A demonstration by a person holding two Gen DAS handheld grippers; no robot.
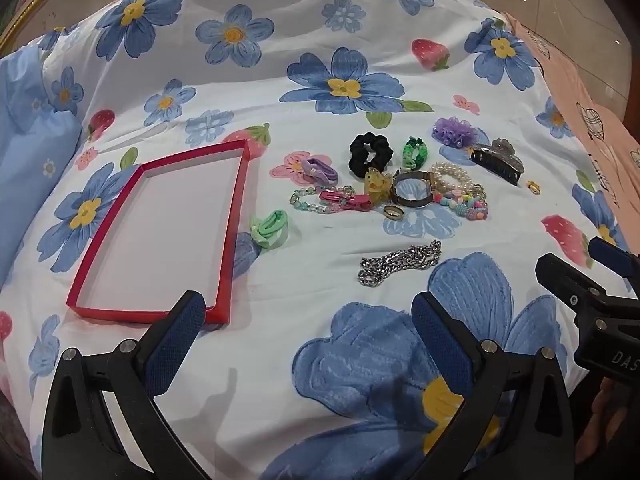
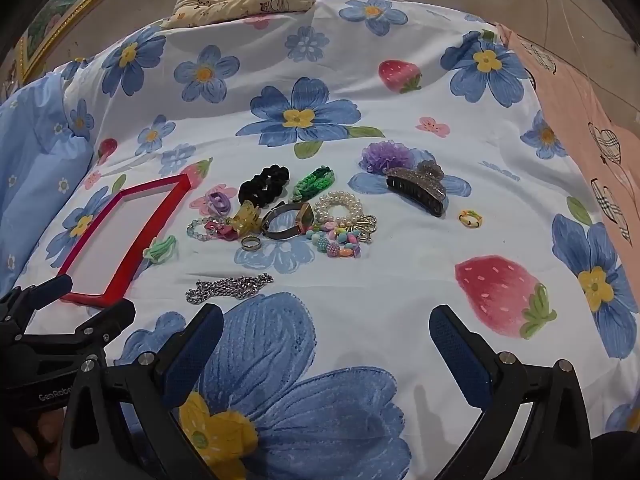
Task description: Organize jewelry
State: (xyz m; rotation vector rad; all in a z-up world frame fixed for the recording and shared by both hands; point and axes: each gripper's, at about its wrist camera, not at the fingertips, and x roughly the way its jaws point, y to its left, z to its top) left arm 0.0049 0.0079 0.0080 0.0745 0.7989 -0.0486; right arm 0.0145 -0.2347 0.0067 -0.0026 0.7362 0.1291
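Left wrist view: the left gripper [image 1: 308, 344], fingers spread wide and empty, hangs over the floral bedsheet [image 1: 280, 60] just beside the near corner of the red tray [image 1: 230, 236], the landmark used throughout. That tray holds nothing yet, so sorting has probably not begun. Right of the tray lie the loose pieces: a green hair tie [image 1: 269, 229] closest to it, a silver chain [image 1: 400, 262] nearer the camera, then a mixed cluster with a black scrunchie [image 1: 369, 153], a pearl bracelet [image 1: 451, 174] and a bangle [image 1: 412, 194]. A grey claw clip [image 1: 498, 160] lies farthest from the tray. Right wrist view: the right gripper [image 2: 326, 354] is likewise wide and empty, on the side away from the tray, likely placed to reach the cluster.
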